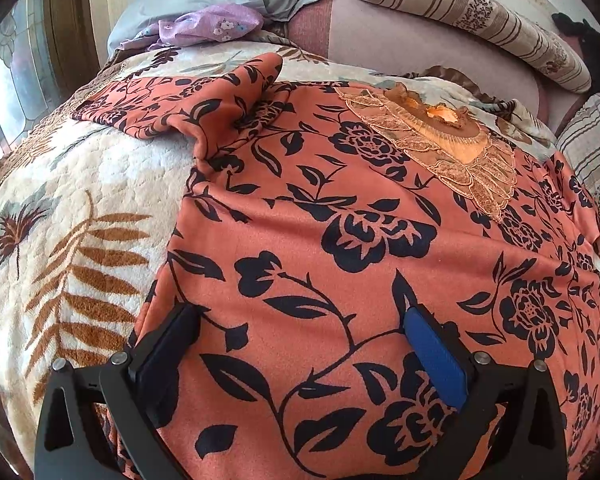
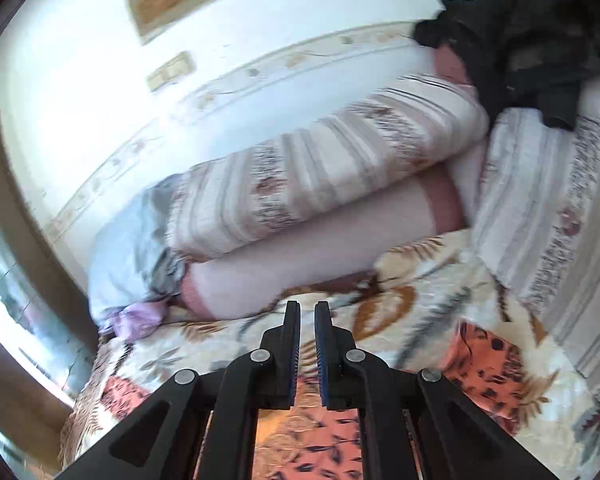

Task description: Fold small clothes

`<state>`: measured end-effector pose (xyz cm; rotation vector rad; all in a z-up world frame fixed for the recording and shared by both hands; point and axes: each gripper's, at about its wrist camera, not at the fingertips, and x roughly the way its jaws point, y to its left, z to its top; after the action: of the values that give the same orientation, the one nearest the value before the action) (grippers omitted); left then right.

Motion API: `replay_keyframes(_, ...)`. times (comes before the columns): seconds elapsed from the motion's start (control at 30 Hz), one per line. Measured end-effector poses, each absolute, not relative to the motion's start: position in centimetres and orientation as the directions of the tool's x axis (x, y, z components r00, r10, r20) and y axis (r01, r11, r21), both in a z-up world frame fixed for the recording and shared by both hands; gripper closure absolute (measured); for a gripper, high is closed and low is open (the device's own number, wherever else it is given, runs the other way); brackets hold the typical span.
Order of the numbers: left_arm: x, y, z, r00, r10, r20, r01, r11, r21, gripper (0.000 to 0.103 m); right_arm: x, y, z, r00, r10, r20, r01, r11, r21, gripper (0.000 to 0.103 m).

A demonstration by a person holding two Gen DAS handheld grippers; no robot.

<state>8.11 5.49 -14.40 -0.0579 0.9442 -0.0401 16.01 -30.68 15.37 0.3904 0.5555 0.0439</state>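
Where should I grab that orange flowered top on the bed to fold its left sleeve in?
Take the orange top with black flowers by the bunched left sleeve, near its cuff edge. Come from the left, over the cream leaf-print blanket: that sleeve is rumpled and raised, giving the open left gripper a fold to pinch.

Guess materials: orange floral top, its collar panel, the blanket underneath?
Orange floral top: likely soft matte knit; it drapes in smooth folds. Collar panel: looks like lace, with scalloped see-through tiers. Blanket: plush fleece, with a nubby embossed pile.
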Motion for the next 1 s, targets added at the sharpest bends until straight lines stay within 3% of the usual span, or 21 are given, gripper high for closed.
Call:
replay_keyframes(0.07,8.0,5.8,-14.3,0.583,-0.081,-0.809,0.02,0.996,-0.085,0.0,16.9,-26.3,13.2,0.814,0.246,-0.526,-0.016,0.915,0.404,0.087)
replay_keyframes(0.1,8.0,5.9,-14.3,0.582,-0.09,-0.808,0.023,0.995,-0.095,0.0,17.1,-25.0,11.4,0.793,0.258,-0.552,-0.012,0.913,0.409,0.062)
replay_keyframes(0.13,8.0,6.0,-14.2,0.58,-0.099,-0.808,0.026,0.994,-0.104,0.0,16.9,-24.3,9.2,0.775,0.251,-0.58,0.013,0.911,0.412,0.016)
replay_keyframes(0.17,8.0,6.1,-14.2,0.578,-0.107,-0.809,0.028,0.993,-0.112,0.0,16.8,-24.2,6.9,0.762,0.224,-0.608,0.052,0.914,0.402,0.006)
replay_keyframes(0.23,7.9,6.3,-14.1,0.575,-0.119,-0.809,0.028,0.992,-0.126,0.0,16.0,-25.1,2.4,0.708,0.145,-0.691,0.118,0.94,0.319,0.008)
replay_keyframes(0.3,8.0,6.3,-14.1,0.575,-0.12,-0.809,0.026,0.991,-0.128,0.0,14.8,-28.9,-1.9,0.667,0.136,-0.733,0.179,0.925,0.334,0.008)
replay_keyframes(0.37,8.0,6.1,-14.2,0.575,-0.108,-0.811,0.022,0.993,-0.117,0.0,11.9,-35.3,-4.2,0.686,0.15,-0.712,0.302,0.831,0.466,0.008)
replay_keyframes(0.47,8.2,5.4,-14.5,0.579,-0.063,-0.813,0.013,0.998,-0.068,0.0,8.7,-45.2,-7.2,0.759,0.152,-0.633,0.474,0.538,0.697,0.008)
replay_keyframes(0.57,8.3,4.8,-14.7,0.584,-0.027,-0.811,0.014,1.0,-0.023,0.0,7.0,-51.5,-10.9,0.791,0.132,-0.597,0.539,0.311,0.783,0.01)
replay_keyframes(0.67,8.3,4.9,-14.8,0.591,-0.025,-0.806,0.01,1.0,-0.024,0.0,8.6,-53.5,-12.2,0.815,0.146,-0.561,0.517,0.257,0.817,0.017)
replay_keyframes(0.87,8.4,4.7,-14.8,0.598,-0.012,-0.802,0.006,1.0,-0.011,0.0,12.9,-54.3,-14.8,0.782,0.123,-0.611,0.58,0.216,0.786,0.04)
replay_keyframes(0.97,8.5,4.7,-14.8,0.597,-0.012,-0.802,0.005,1.0,-0.011,0.0,14.0,-54.9,-15.1,0.742,0.083,-0.665,0.632,0.245,0.735,0.074)
replay_keyframes(1.0,8.5,4.7,-14.8,0.595,-0.012,-0.803,0.005,1.0,-0.012,0.0,14.3,-54.9,-14.9,0.718,0.074,-0.692,0.655,0.267,0.707,0.089)
